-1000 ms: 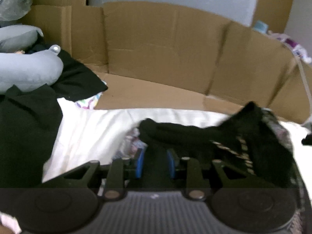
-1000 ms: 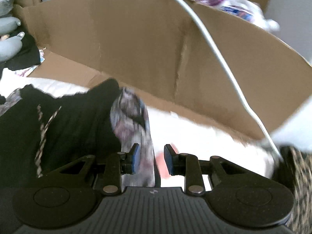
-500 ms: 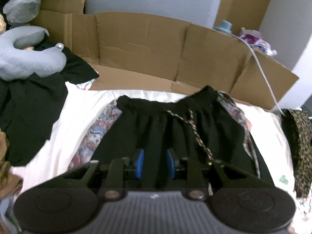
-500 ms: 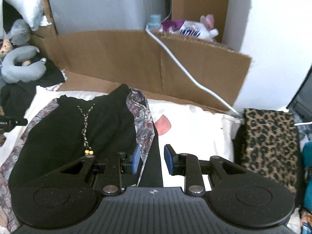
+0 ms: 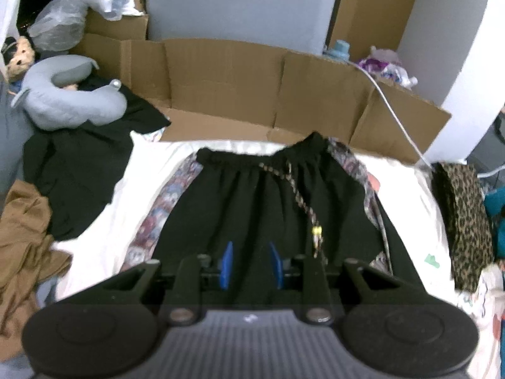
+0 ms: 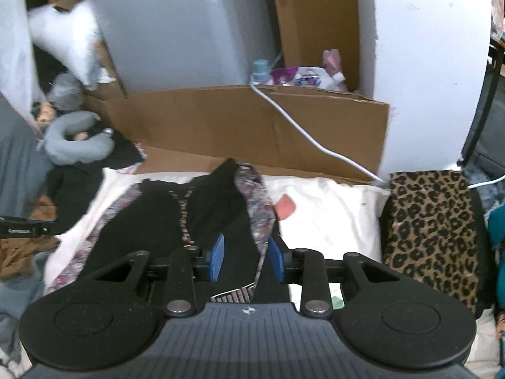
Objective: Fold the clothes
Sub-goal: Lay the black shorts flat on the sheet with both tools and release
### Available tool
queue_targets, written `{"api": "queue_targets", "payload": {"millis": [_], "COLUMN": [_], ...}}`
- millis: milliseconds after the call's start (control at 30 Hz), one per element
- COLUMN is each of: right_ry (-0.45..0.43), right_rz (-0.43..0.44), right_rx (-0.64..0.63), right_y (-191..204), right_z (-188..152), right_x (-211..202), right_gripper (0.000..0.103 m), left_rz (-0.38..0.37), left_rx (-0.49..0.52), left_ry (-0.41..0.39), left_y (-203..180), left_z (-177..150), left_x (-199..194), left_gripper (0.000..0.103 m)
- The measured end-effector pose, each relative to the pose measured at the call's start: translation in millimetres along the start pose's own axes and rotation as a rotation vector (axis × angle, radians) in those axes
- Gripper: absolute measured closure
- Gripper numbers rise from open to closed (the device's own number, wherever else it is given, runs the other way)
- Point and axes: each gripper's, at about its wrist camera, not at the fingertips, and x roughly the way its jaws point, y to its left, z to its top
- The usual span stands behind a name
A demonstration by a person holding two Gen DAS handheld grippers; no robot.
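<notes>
the shorts lie flat on a white sheet, waistband toward the cardboard at the far edge. they are matte black cloth, gathered into small pleats under the elastic waist, with a floral patterned strip down each outer side. a braided drawstring runs from the waist down the front and ends in a yellow bead. the right waist corner is peaked up rather than lying flat.

the left gripper is over the lower middle of the shorts, its blue-padded fingers apart with nothing between them. the right gripper is over the shorts' right side, fingers apart too; the patterned strip passes through the gap, whether touched i cannot tell.

bare sheet shows on both sides of the shorts, wider on the right, where a small pink patch lies just beside the strip. the right edge is bounded by a folded leopard-print cloth, flat and rectangular. to the left, well apart, a loose black garment and a crumpled brown one spill onto the sheet, with a soft grey neck pillow on top behind them. a white cable drapes over the cardboard down to the sheet's far right corner.
</notes>
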Motion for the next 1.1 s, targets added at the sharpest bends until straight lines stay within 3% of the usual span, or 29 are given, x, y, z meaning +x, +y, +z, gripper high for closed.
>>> {"api": "queue_targets", "payload": {"millis": [267, 400, 633, 800, 967, 1100], "right_ry": [-0.013, -0.023, -0.026, -0.023, 0.03, 0.065], "right_rz": [0.062, 0.067, 0.07, 0.073, 0.05, 0.045], "right_rx": [0.025, 0.039, 0.041, 0.053, 0.042, 0.018], "right_y": [-7.9, -12.0, -15.7, -21.1, -25.2, -24.8], "right_z": [-41.6, -61.1, -93.3, -114.1, -149.3, -169.7], "right_x": [-14.1, -16.7, -14.8, -4.8, 15.3, 26.0], "right_gripper": [0.065, 0.065, 0.065, 0.065, 0.065, 0.065], "left_rz": [0.062, 0.082, 0.028, -0.02, -0.034, -0.055], "left_rx": [0.037, 0.044, 0.077, 0.024, -0.037, -0.002], "left_ry": [0.055, 0.082, 0.092, 0.091, 0.097, 0.117], "left_y": [-8.4, -17.5, -40.9, -54.4, -61.9, -70.5], "left_z": [-35.6, -52.4, -83.3, -103.9, -121.1, -136.3], "left_x": [-44.1, -51.1, -30.2, -8.4, 13.1, 23.7], "left_gripper": [0.075, 0.069, 0.069, 0.069, 0.069, 0.069]}}
